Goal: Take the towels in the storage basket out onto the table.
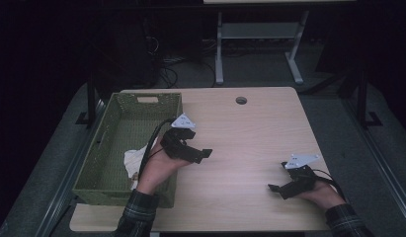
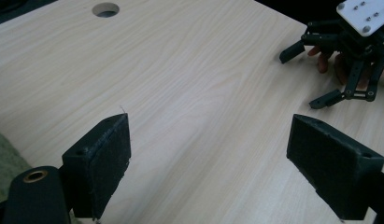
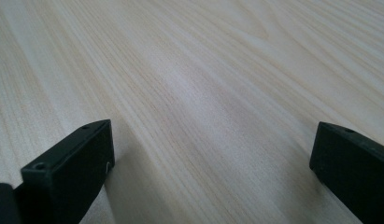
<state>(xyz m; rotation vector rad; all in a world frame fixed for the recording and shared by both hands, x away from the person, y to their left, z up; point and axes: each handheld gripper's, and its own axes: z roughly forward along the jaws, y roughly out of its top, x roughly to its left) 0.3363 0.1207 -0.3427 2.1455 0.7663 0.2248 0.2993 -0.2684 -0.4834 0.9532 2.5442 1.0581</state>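
While both pairs of black jaws stand spread wide with nothing between them, the left gripper point(image 1: 200, 154) hangs over the light wooden table point(image 1: 250, 143) just beside the right wall of the green woven basket point(image 1: 99, 170), its jaws aimed toward the middle of the tabletop. From its own camera, the left gripper point(image 2: 209, 154) shows two padded fingers point(image 2: 105, 161) far apart above bare wood grain, a strip of the basket at the lower left edge, and the round cable hole point(image 2: 105, 9) in the tabletop far ahead. Across the table in that same view sits the right gripper point(image 2: 316, 74), also gaping, with a hand behind it. Seen from above, the right gripper point(image 1: 277, 177) rests low near the front right corner of the table, well apart from the left one, jaws pointing left. Its own camera shows the right gripper point(image 3: 210, 163) with fingers point(image 3: 75, 172) parted over empty wood. Nearest to the left hand point(image 1: 158, 170), a crumpled white cloth point(image 1: 134, 160) lies inside the basket against its right wall, partly hidden by that hand. Plaid sleeves point(image 1: 136, 210) enter from the near edge.
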